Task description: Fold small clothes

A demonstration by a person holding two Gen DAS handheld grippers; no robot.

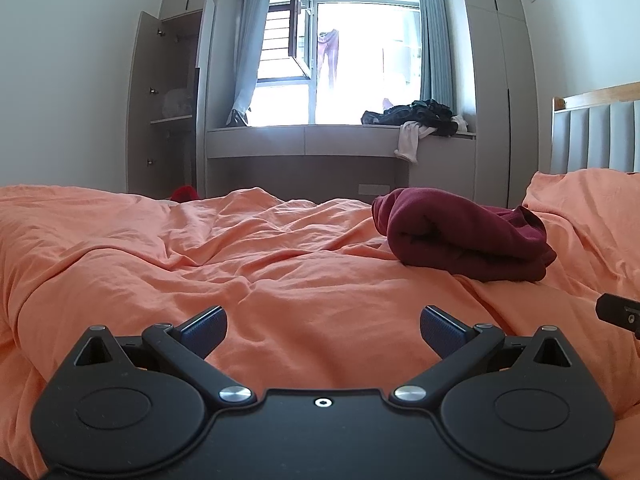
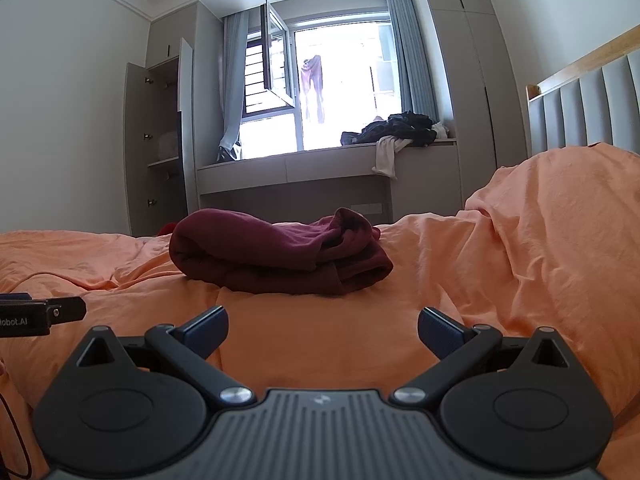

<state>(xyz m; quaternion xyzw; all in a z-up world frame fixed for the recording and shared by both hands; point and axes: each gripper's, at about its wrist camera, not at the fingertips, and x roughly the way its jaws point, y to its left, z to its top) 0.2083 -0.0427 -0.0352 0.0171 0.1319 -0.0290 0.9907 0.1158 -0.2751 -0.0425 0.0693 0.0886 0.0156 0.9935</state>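
Observation:
A dark red garment lies folded in a thick bundle on the orange bed cover. In the left wrist view it sits ahead and to the right. In the right wrist view the garment sits straight ahead, slightly left. My left gripper is open and empty, low over the cover, well short of the garment. My right gripper is open and empty, also low over the cover, a short way in front of the garment. A part of the right gripper shows at the left view's right edge.
A raised fold of the orange cover lies to the right. A padded headboard stands at far right. Beyond the bed are a window bench with a pile of dark clothes and an open wardrobe.

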